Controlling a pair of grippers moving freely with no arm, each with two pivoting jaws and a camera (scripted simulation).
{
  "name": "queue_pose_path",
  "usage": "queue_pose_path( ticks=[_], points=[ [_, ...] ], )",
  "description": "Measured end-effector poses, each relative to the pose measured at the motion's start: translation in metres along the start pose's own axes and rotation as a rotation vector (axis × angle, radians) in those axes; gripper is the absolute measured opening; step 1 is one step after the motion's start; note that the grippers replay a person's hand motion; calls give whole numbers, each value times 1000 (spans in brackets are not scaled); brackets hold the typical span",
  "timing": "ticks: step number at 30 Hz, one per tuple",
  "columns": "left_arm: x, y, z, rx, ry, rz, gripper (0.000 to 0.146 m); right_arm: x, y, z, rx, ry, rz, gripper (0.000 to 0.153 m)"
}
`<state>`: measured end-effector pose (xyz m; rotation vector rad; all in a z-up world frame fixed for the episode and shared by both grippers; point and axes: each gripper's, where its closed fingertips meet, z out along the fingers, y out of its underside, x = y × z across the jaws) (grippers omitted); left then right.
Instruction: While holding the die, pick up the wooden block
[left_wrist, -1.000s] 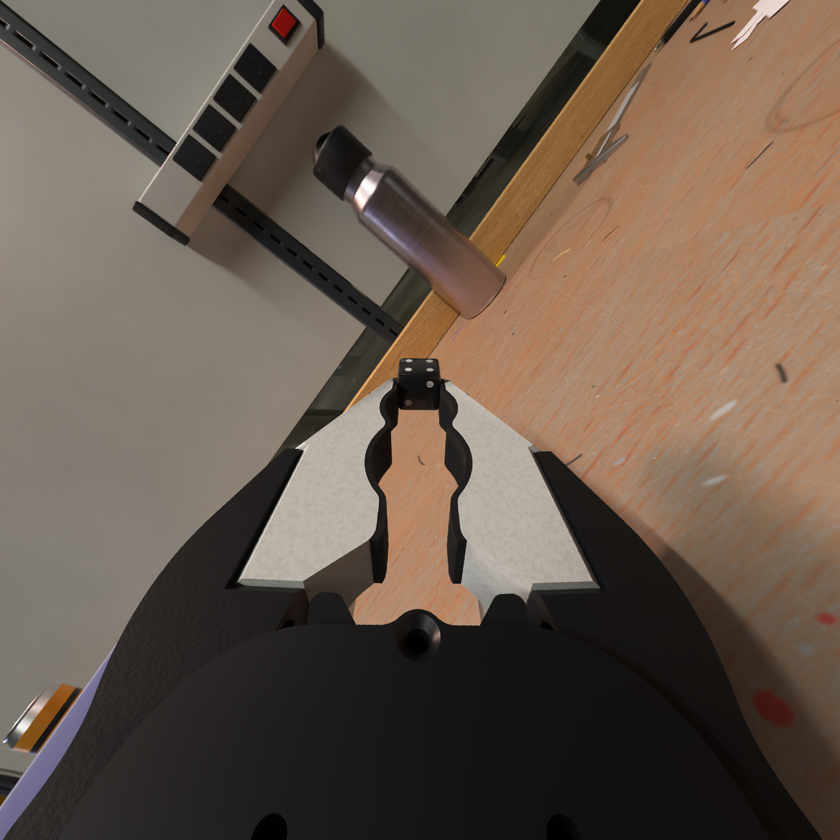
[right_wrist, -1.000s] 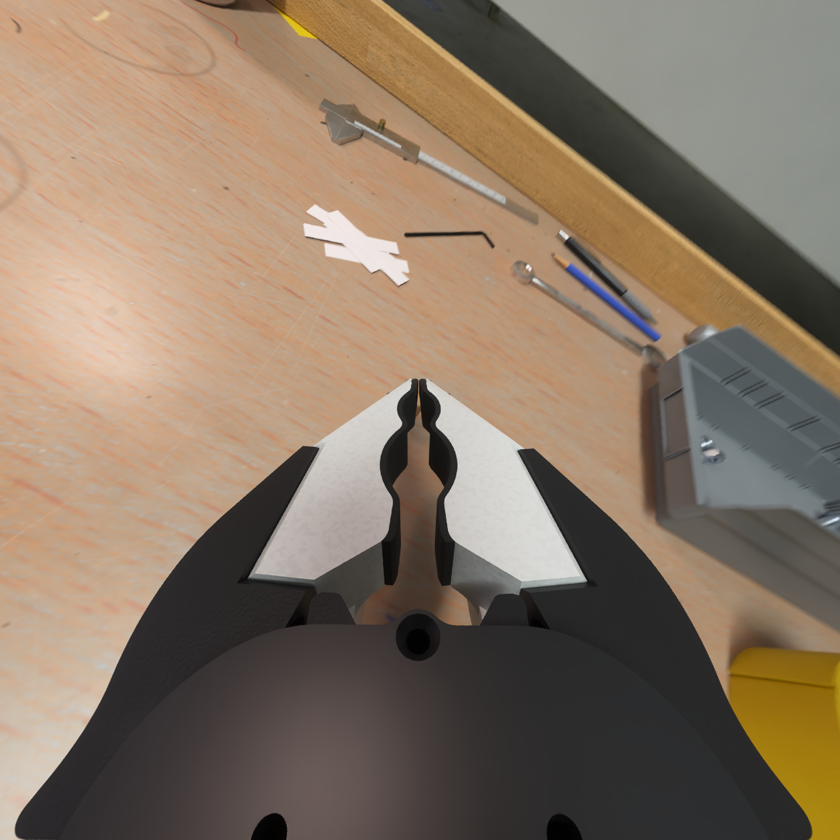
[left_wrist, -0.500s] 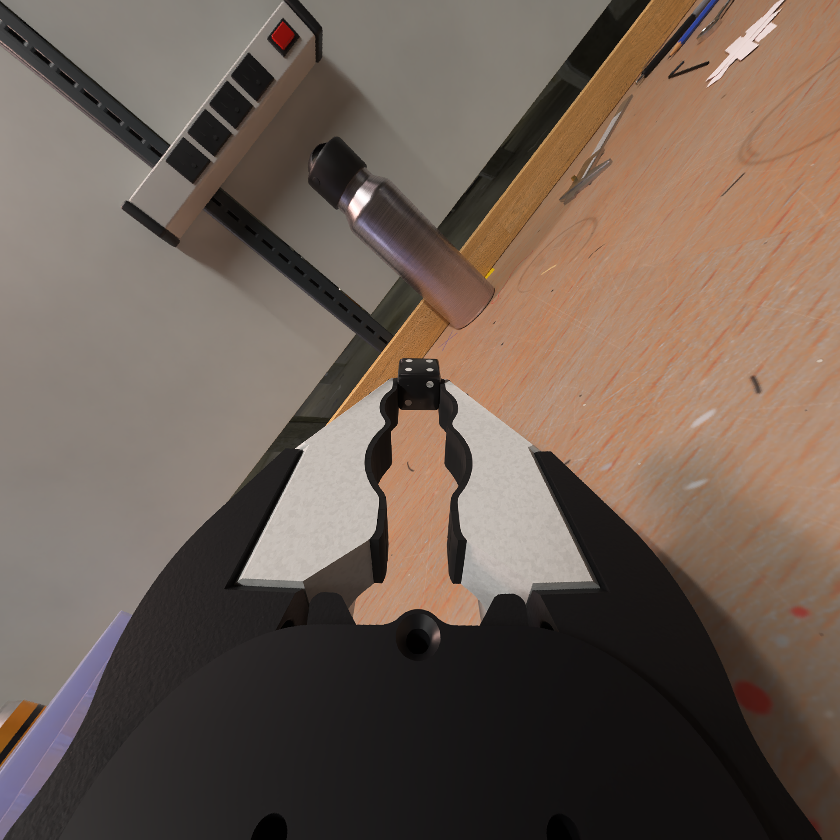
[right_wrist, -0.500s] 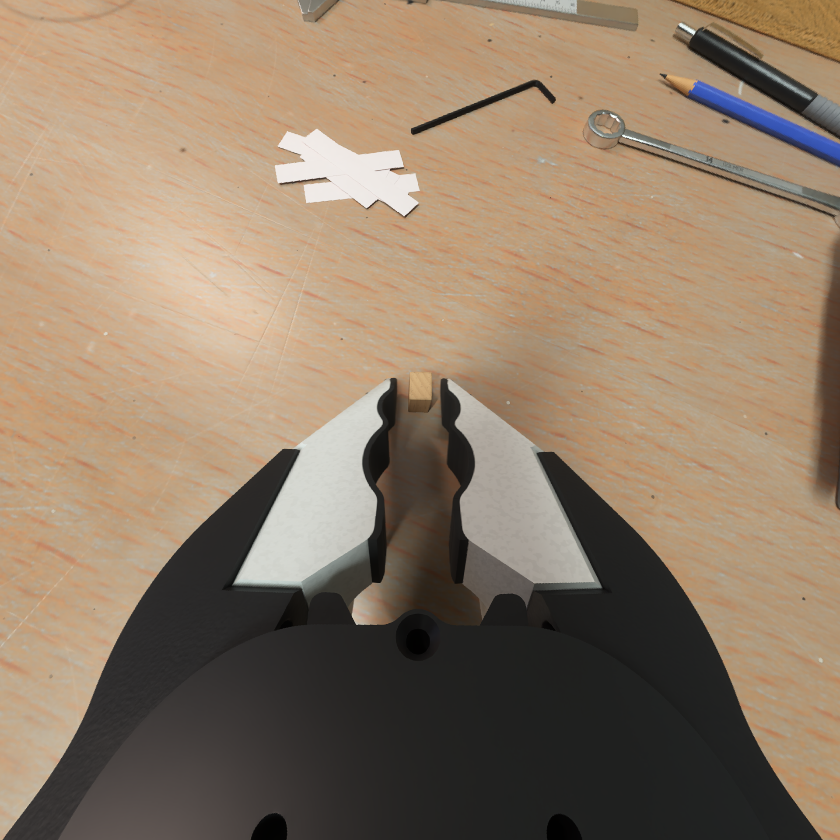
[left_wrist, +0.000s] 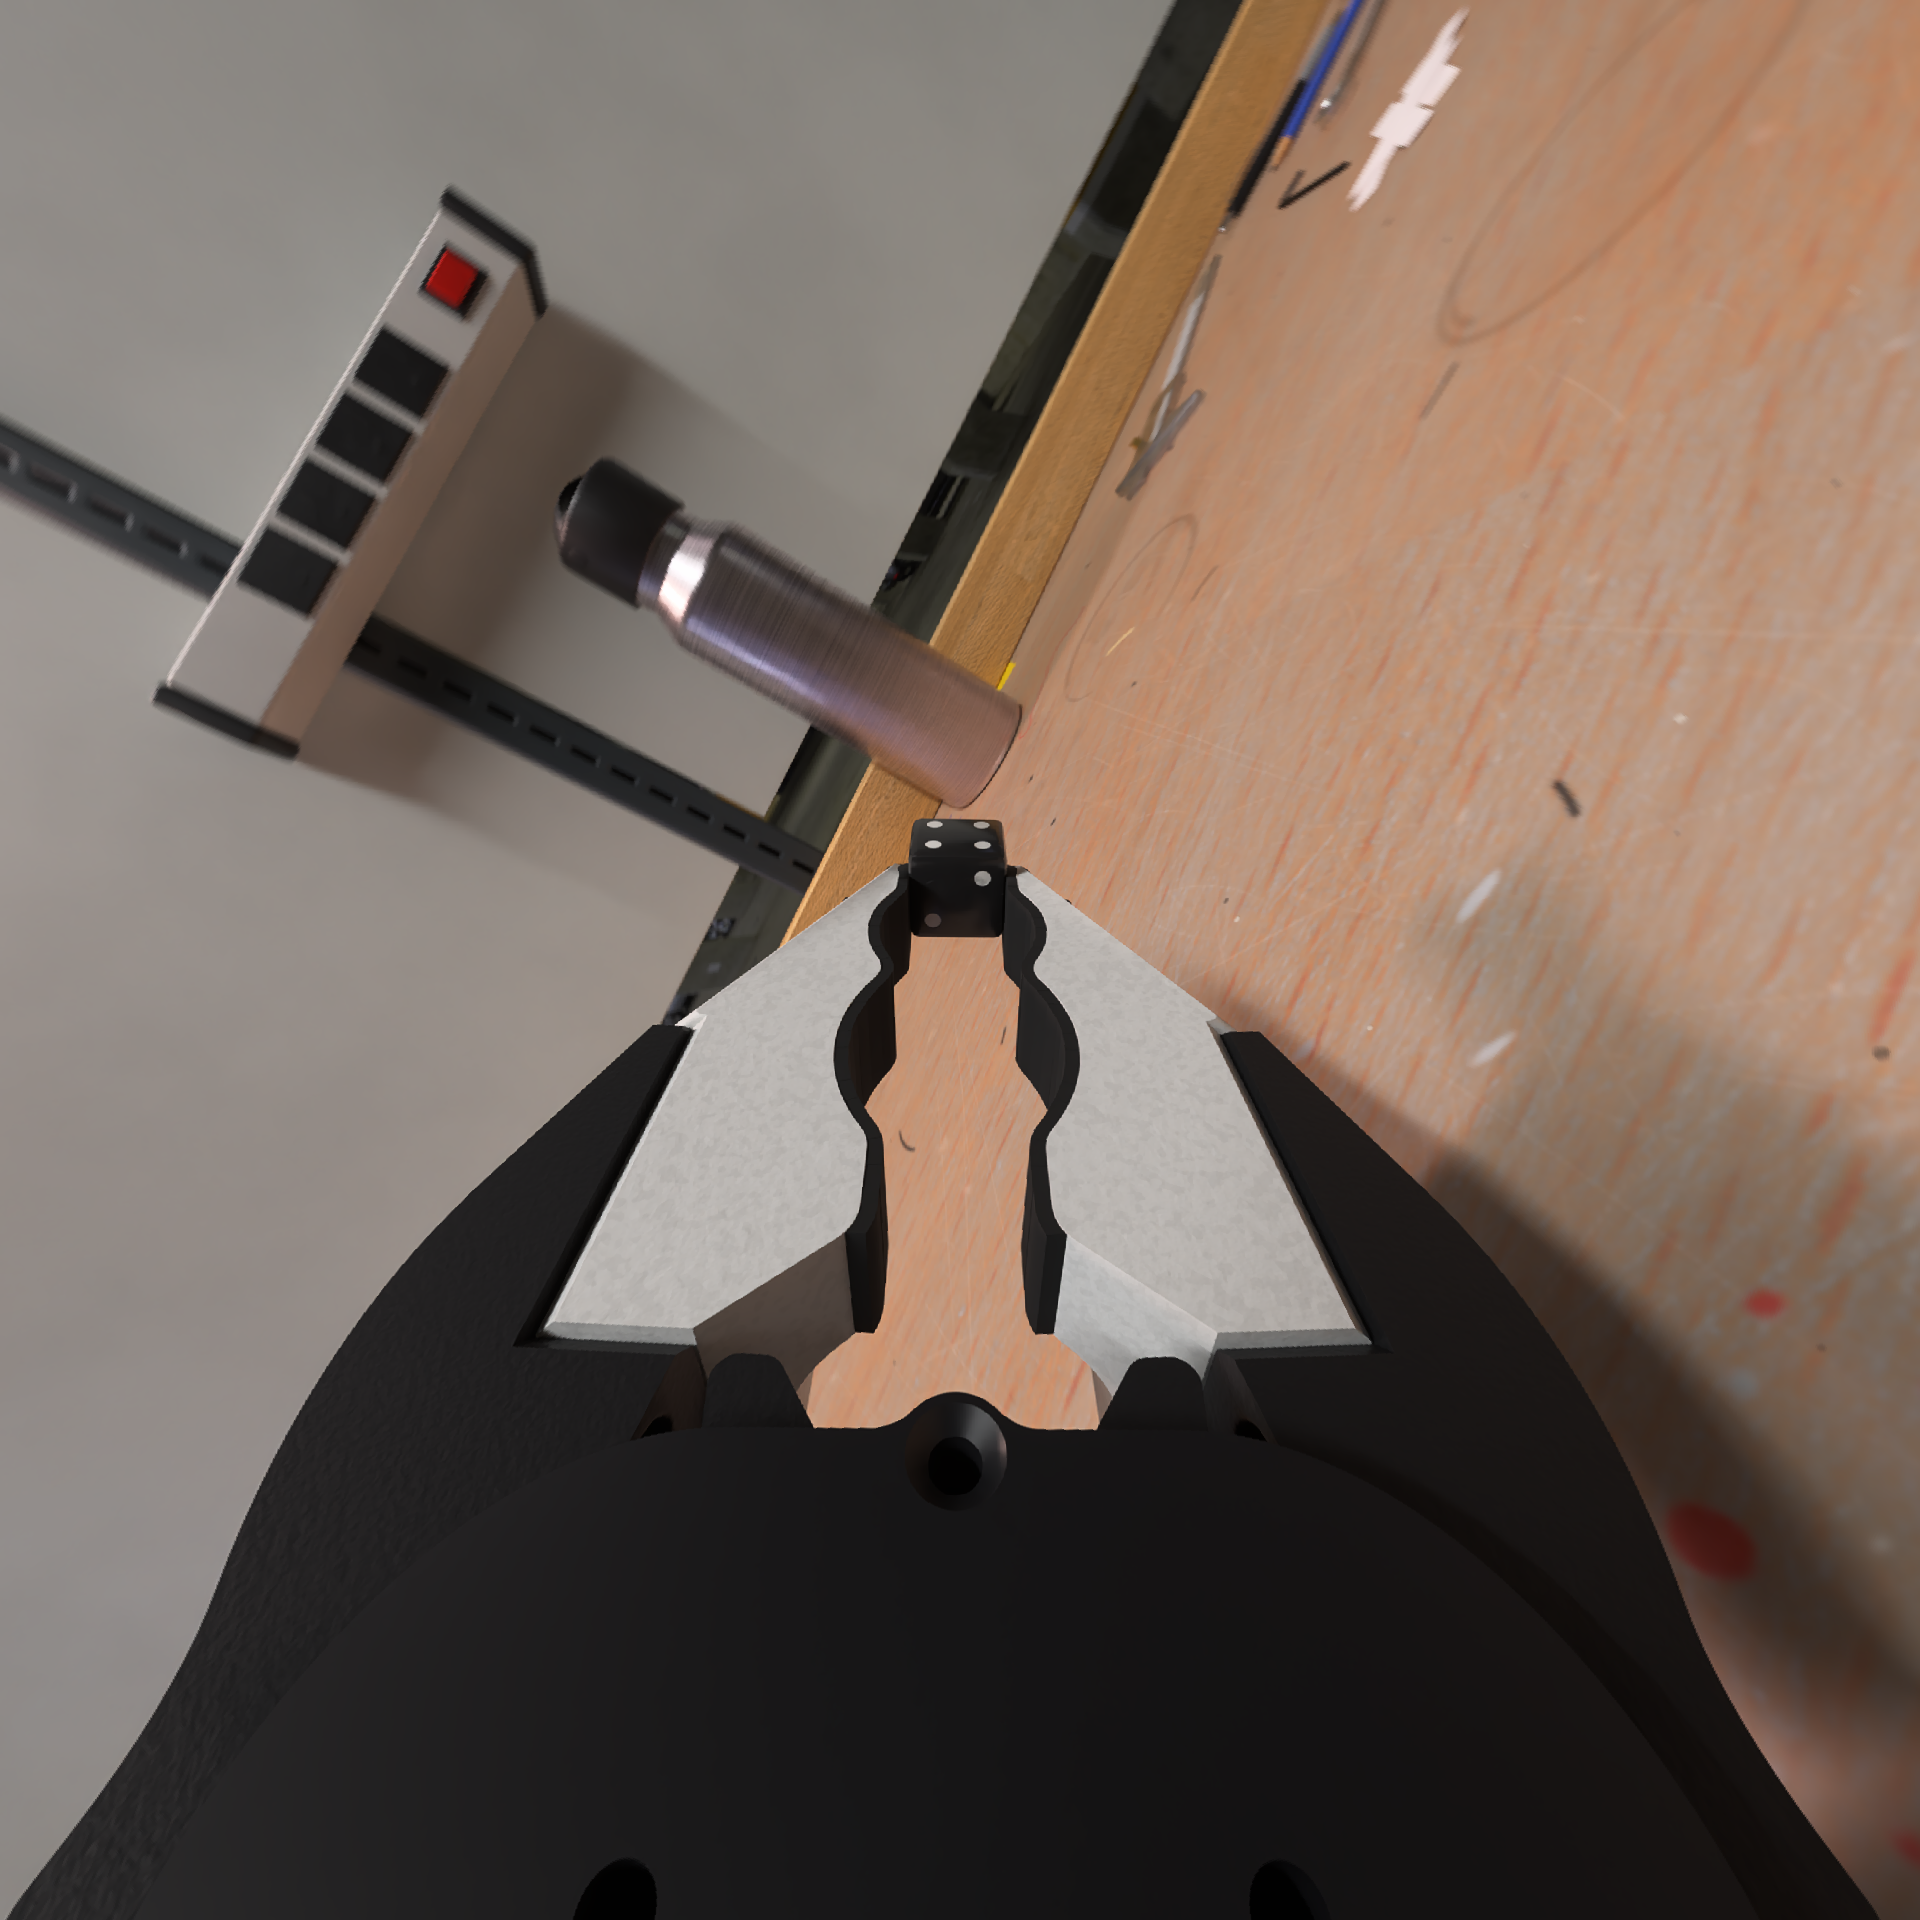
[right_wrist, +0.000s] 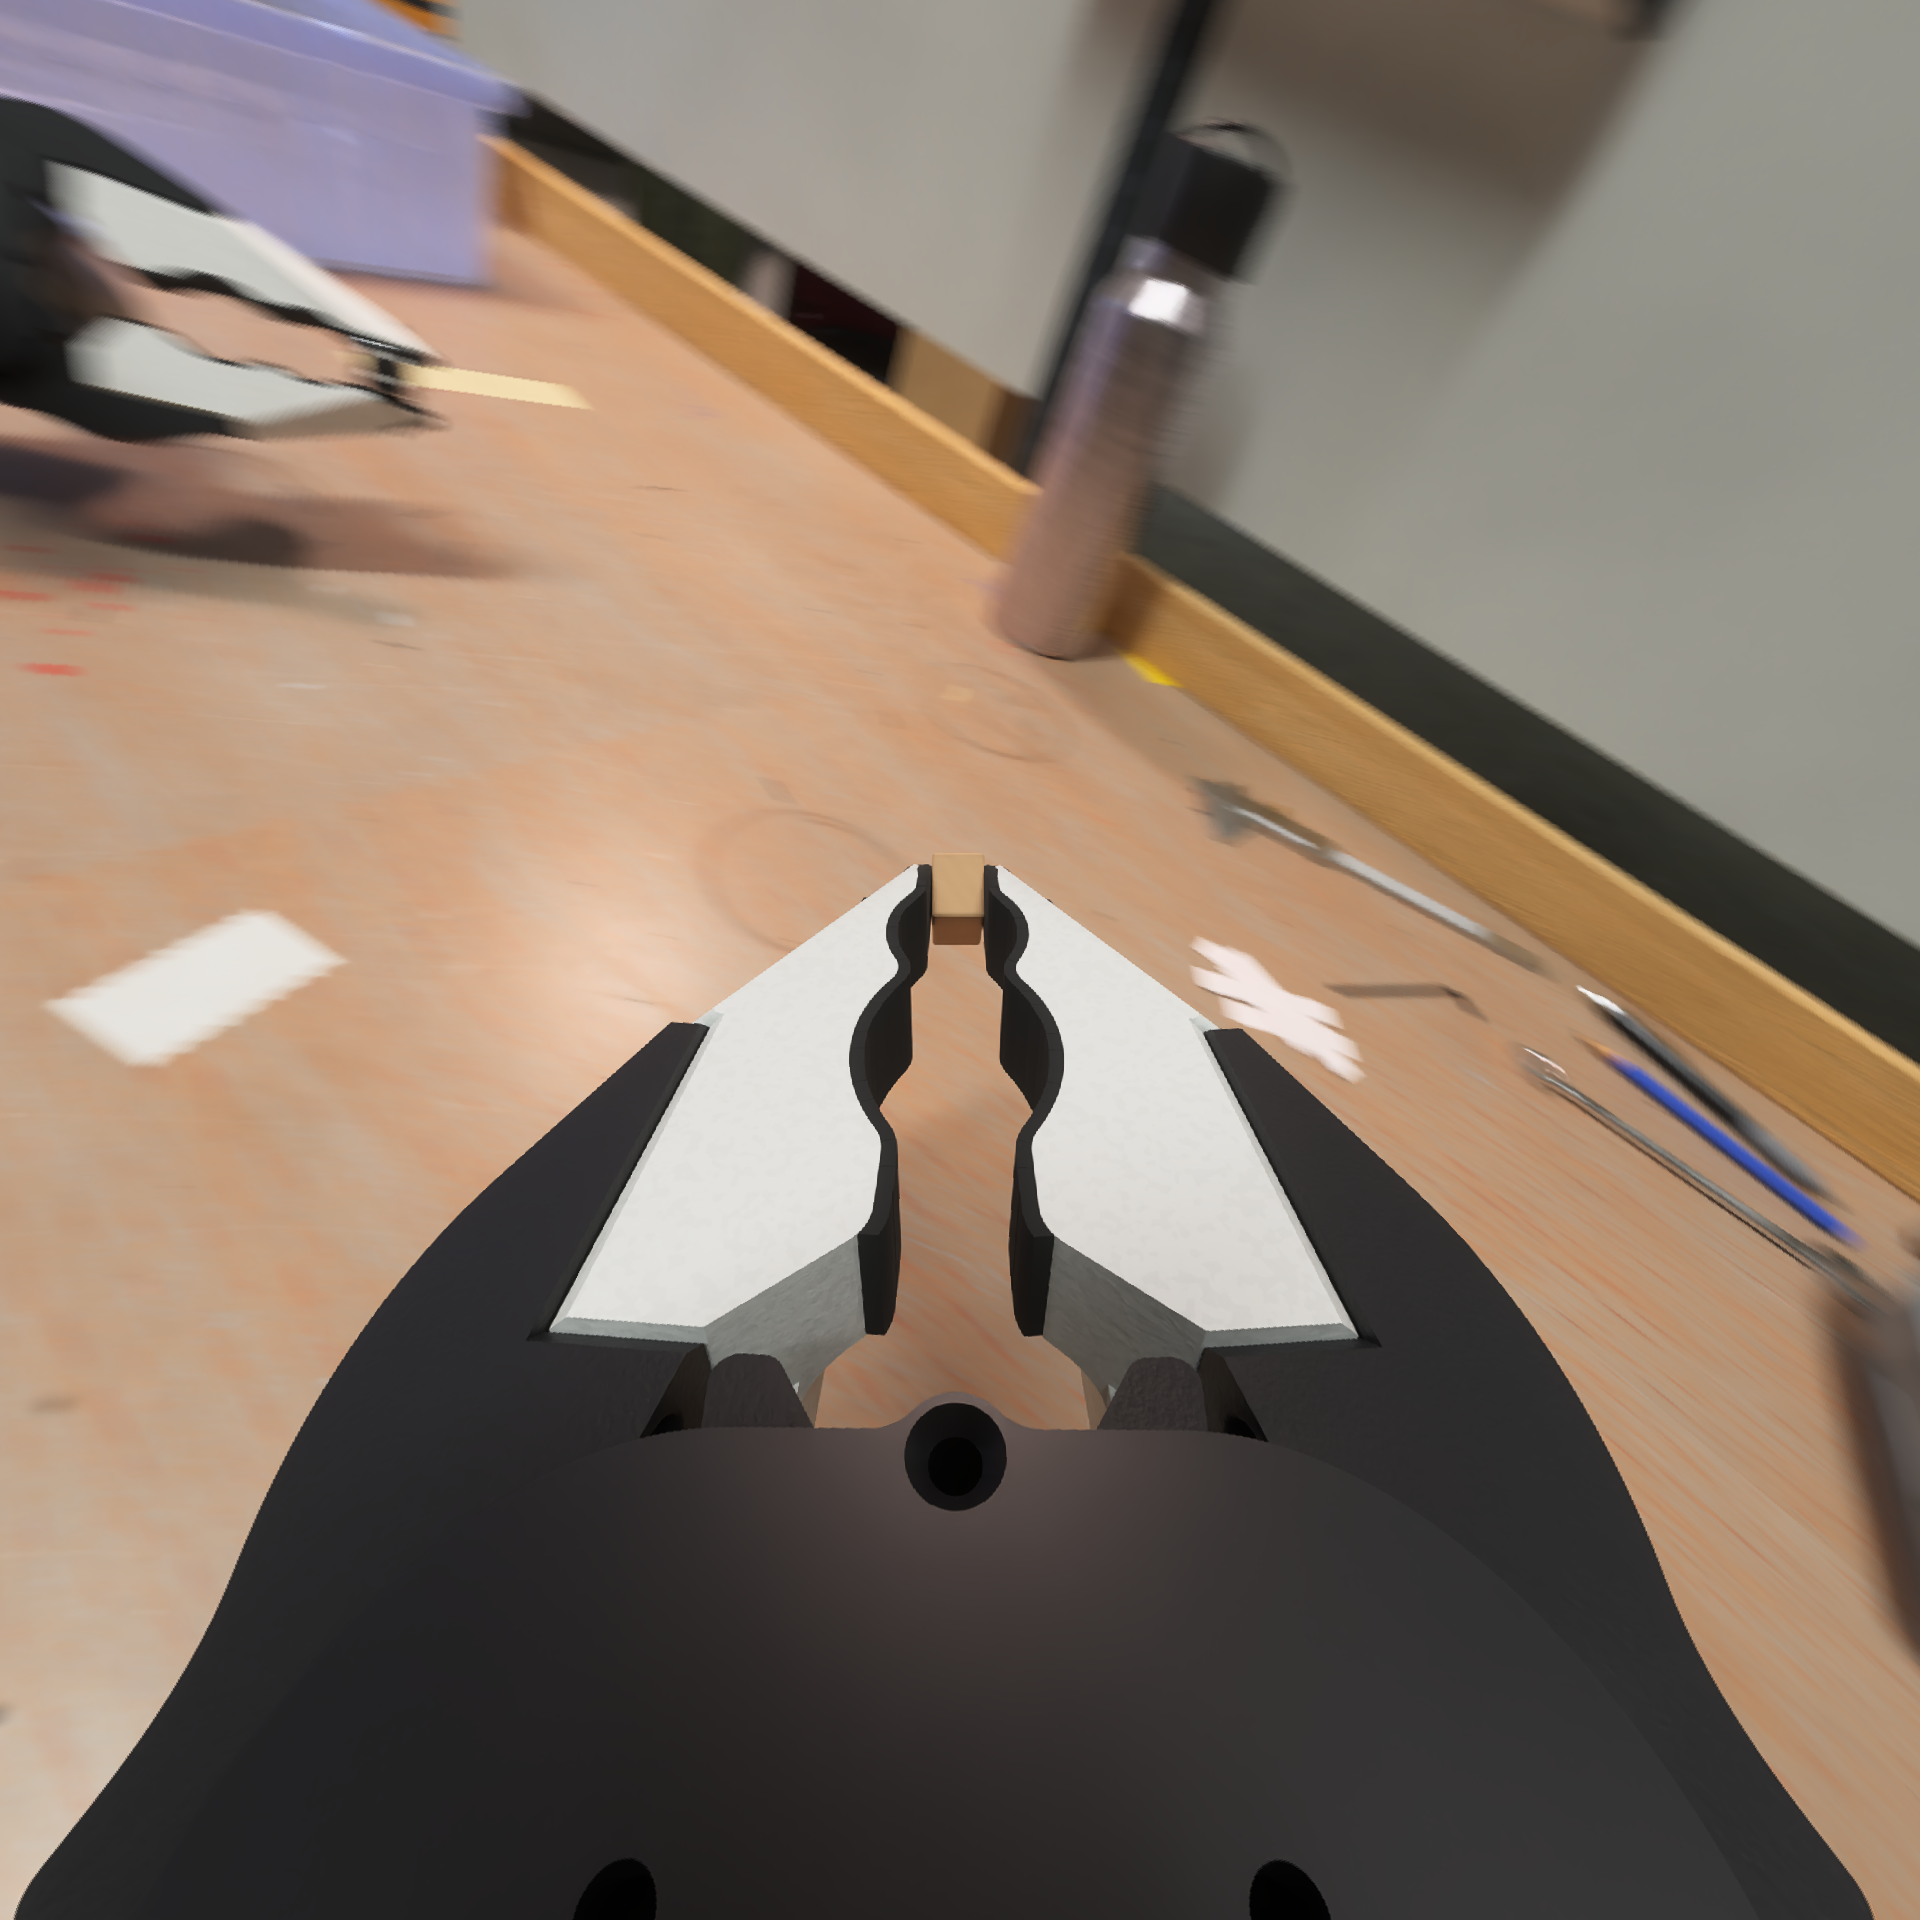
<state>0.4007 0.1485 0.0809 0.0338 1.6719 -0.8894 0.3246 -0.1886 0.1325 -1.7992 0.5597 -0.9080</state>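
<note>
My left gripper (left_wrist: 957, 883) is shut on a small black die (left_wrist: 957, 876) with white pips, held at the fingertips above the wooden table (left_wrist: 1507, 727). My right gripper (right_wrist: 957, 902) is shut on a small wooden block (right_wrist: 957, 899), pinched between the fingertips and raised above the table. The left gripper also shows blurred at the far left of the right wrist view (right_wrist: 390, 379).
A metal bottle (left_wrist: 831, 665) with a black cap stands by the table's raised back edge (left_wrist: 1122, 312); it also shows in the right wrist view (right_wrist: 1122, 416). A power strip (left_wrist: 353, 468) hangs on the wall. Paper strips (right_wrist: 1278, 1003), a pencil (right_wrist: 1725, 1143), a ruler tool (right_wrist: 1351, 862) and a white card (right_wrist: 192, 987) lie on the table.
My right gripper opened, came down around the wooden block, closed on it and swung up and round; its view is blurred by motion. My left gripper kept the die and drifted a little.
</note>
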Motion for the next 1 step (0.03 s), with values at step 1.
queue_pose_path(
  ticks=[1],
  points=[
    [3, -1, 1, 10, 13, 34, 16, -24, -7, 9, -2, -86, -3, 9]
  ],
)
